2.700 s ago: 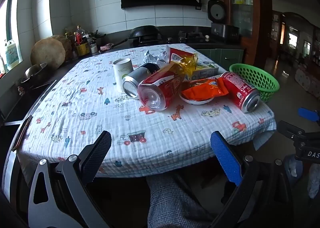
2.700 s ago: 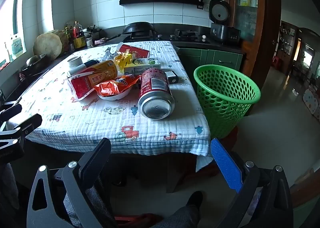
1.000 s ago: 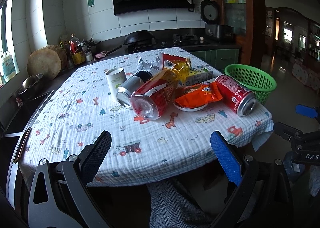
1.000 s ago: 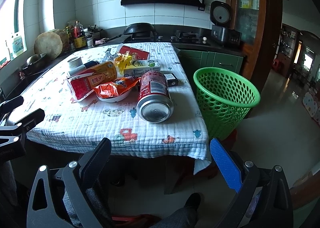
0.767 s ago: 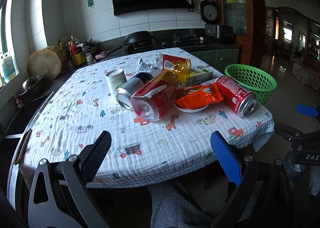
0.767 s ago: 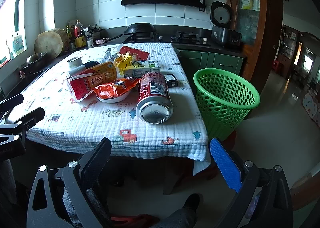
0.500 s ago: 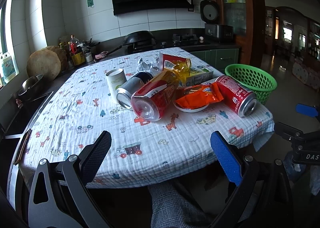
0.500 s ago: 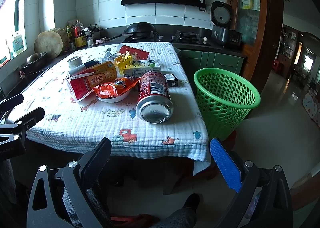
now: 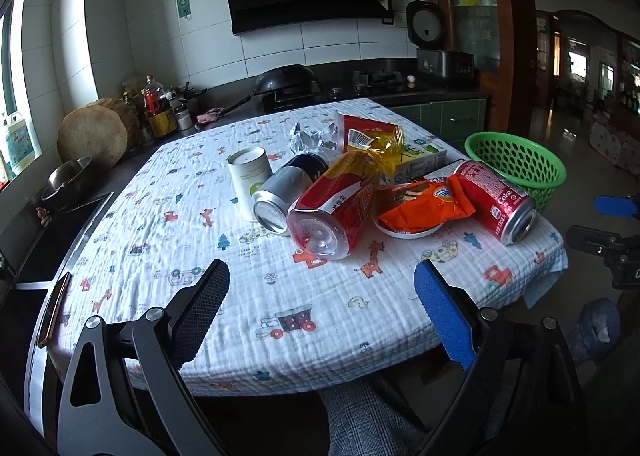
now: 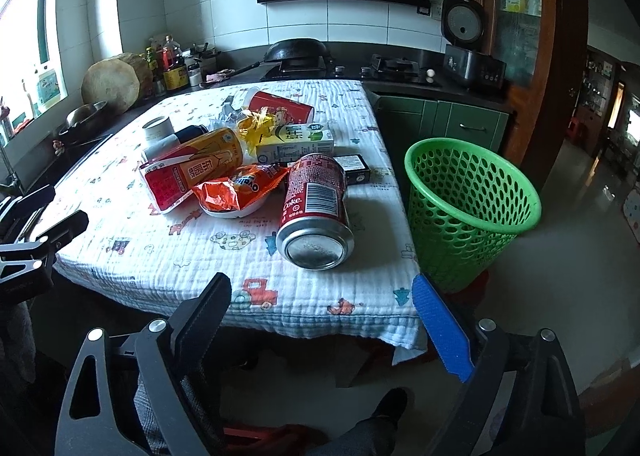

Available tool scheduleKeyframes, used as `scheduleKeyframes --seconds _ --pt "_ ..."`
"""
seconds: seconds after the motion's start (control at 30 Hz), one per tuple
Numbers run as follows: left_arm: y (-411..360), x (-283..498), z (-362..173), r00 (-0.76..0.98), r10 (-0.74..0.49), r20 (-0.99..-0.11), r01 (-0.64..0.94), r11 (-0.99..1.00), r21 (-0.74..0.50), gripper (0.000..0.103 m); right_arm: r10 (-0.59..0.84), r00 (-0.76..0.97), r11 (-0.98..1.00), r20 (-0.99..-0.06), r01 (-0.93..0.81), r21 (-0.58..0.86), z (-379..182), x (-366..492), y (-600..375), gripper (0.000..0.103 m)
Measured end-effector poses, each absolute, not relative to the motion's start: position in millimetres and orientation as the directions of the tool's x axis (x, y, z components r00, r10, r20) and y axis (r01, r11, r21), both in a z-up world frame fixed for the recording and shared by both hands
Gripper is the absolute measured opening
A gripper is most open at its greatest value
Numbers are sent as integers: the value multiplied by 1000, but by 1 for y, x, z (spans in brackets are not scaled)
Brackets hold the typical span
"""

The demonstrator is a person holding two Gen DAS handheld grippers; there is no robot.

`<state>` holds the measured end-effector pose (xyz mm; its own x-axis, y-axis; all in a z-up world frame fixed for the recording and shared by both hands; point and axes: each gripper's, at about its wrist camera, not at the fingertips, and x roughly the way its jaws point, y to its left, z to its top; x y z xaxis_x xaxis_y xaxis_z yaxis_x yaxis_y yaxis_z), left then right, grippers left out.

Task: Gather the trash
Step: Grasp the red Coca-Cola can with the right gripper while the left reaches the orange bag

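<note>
Coke can (image 10: 316, 212) lies on its side near table (image 10: 160, 272) front edge, base toward right gripper (image 10: 320, 320), well ahead of the spread, empty fingers. Likely light, thin-walled, slippery, prone to roll: grip across mid-body. Left gripper (image 9: 320, 308) also spread, empty. Bin (image 10: 472, 212) beside table's right edge

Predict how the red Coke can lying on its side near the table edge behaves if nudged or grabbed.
The red Coke can lies on its side, so a nudge probably rolls it, though the crinkled printed tablecloth may slow it. Among trash, it is likely empty, light and dentable. Its smooth metal may slip in the right gripper.
</note>
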<state>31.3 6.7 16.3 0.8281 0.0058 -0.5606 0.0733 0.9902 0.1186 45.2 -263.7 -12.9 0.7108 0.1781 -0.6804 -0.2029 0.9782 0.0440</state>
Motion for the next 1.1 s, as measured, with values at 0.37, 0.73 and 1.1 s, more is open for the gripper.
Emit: scheduleKeyframes --seconds 0.37,0.73,1.1 --pt "1 50 13 817 -59 -573 174 974 147 81 220 601 965 -769 -249 82 -10 112 -257 77" --pt "-25 68 9 805 -146 -575 323 920 220 79 213 480 959 -851 -268 89 -25 175 -243 73" --pt "-53 97 -2 764 -231 -603 466 844 266 79 241 370 952 -897 -270 145 -48 208 -238 64"
